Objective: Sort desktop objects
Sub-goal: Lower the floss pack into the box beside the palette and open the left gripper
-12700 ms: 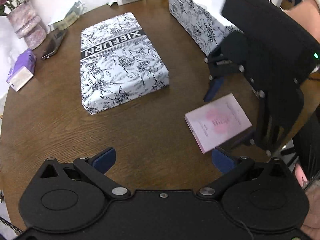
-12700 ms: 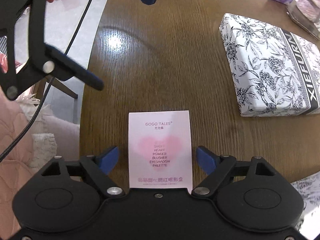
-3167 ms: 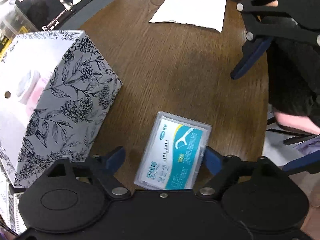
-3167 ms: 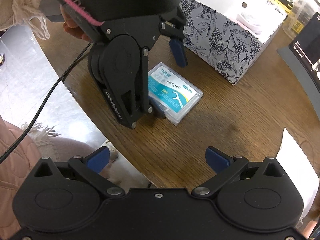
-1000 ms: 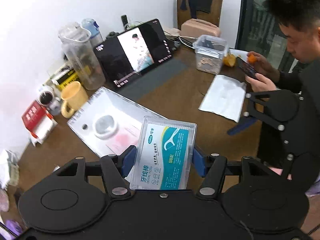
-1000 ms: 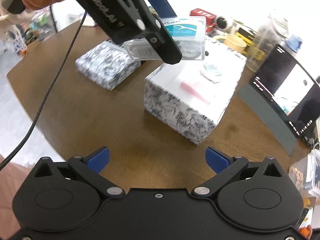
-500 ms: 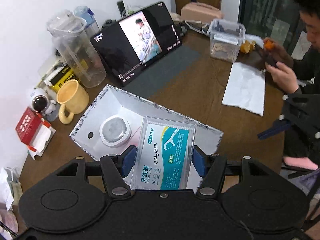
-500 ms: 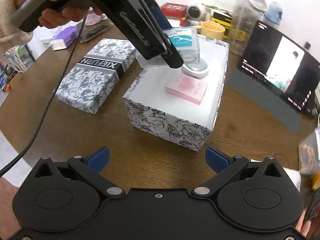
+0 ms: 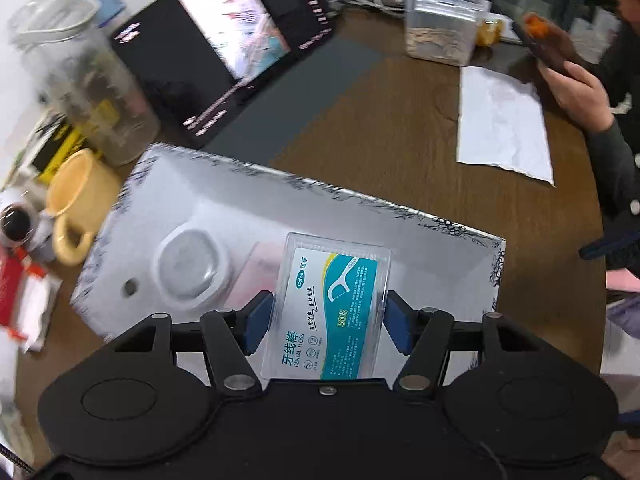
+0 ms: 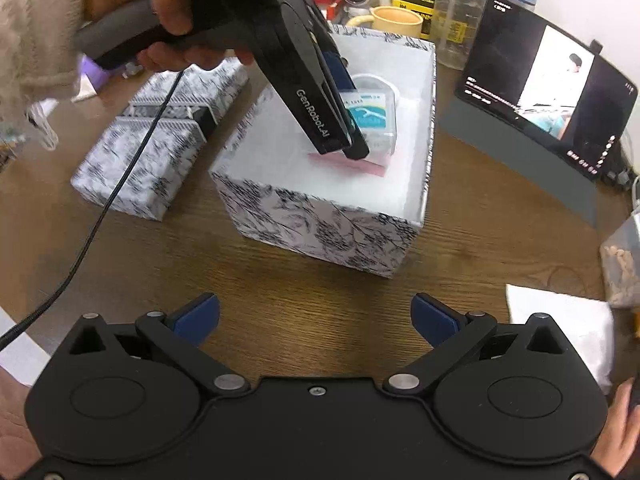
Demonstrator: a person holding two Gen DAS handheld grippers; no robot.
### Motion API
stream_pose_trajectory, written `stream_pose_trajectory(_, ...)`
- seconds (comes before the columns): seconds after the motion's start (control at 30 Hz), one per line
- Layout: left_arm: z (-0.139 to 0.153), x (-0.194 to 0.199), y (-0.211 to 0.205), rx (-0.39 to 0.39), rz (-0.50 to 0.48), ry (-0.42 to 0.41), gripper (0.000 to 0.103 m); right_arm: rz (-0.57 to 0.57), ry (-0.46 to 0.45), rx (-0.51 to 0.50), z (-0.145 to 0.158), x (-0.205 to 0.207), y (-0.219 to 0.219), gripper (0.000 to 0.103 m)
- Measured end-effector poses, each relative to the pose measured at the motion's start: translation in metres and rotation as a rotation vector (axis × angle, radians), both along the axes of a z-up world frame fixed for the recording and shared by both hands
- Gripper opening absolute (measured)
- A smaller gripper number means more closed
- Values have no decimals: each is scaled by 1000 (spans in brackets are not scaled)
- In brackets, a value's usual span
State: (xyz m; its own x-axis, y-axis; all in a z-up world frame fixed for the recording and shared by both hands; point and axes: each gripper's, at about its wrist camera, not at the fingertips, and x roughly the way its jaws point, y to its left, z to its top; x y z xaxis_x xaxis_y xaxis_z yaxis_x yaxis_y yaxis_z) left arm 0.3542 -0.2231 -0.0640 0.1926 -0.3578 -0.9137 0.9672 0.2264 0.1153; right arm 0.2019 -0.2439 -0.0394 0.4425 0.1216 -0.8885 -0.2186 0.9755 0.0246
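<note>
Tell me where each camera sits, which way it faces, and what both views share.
Left wrist: sits on the left tongs, looking down into the open patterned box; its blue fingers clamp the dental floss case.
Right wrist: sits on the right tongs, low over the wooden table, facing the box; its fingers are spread with nothing between them, and a hand shows gripping the left tongs.
Shared: box, floss case, round white container, yellow mug, tablet.

Black left gripper [image 10: 352,128] lettered "GenRobot.AI", blue-padded jaws, black cable [image 10: 100,216], cream knit sleeve [image 10: 32,20].
</note>
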Motion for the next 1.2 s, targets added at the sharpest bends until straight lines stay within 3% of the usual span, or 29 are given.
stream_pose_trajectory(0.1,-14,2,-4,9,-41,34,59,-7,9,-33,-5,1,1,103)
stream_pose_trajectory(0.47,-54,1,-16,126,-152,76,59,-68,43,34,-15,13,1,103)
stream_pose_trajectory(0.8,-75,7,-20,182,-173,106,59,-94,61,71,-18,13,1,103)
stream_pose_trajectory(1.2,-79,5,-25,207,-147,90,64,-102,74,80,-22,7,3,103)
